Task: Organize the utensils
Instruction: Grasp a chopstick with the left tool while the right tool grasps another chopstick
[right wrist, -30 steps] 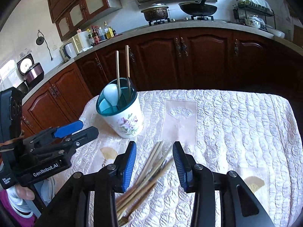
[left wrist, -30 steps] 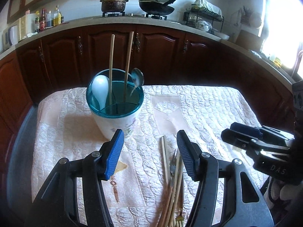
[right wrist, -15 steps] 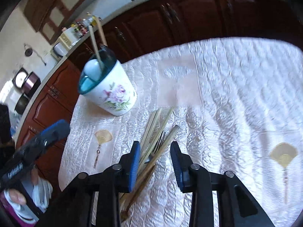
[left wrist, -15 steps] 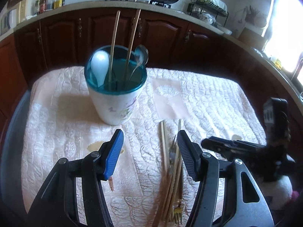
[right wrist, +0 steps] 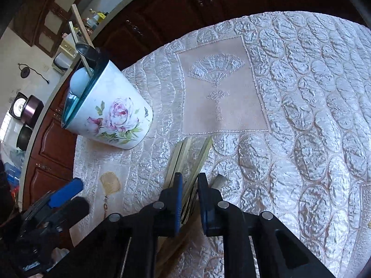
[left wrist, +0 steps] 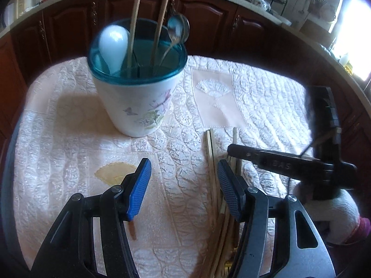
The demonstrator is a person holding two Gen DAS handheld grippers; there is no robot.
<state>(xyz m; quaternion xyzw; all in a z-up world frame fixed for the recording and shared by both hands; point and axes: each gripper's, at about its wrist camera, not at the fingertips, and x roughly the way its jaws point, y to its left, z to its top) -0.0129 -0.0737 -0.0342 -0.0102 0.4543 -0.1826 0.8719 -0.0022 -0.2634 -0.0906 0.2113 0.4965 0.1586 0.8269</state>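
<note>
Two views agree on the layout: quilted cloth [right wrist: 301, 92] fills most of each frame, with the floral holder [right wrist: 111, 118] at left centre in the right wrist view and upper centre in the left wrist view. Holder already carries two upright chopsticks [left wrist: 160, 23], a white spoon [left wrist: 113, 44] and a metal spoon [left wrist: 178, 29]. Loose chopsticks [right wrist: 197, 157] lie bundled on the cloth at lower centre of the right wrist view, apart from the holder; something dark, perhaps a fork, lies among them, but it is too hidden to confirm. Change since a second ago: right gripper [right wrist: 189, 185] has dropped onto the bundle and its jaws have just been closing, now narrowed around a few sticks, which sit between the blue pads. Whether the pads press firmly yet I cannot tell; the rest of the bundle lies just outside the jaws. Left gripper [left wrist: 183, 185] has also sunk closer to the cloth, jaws wide apart, nothing between them. Judgement: pick-up of the next sticks is under way; lift and transfer to the holder not yet done.
</note>
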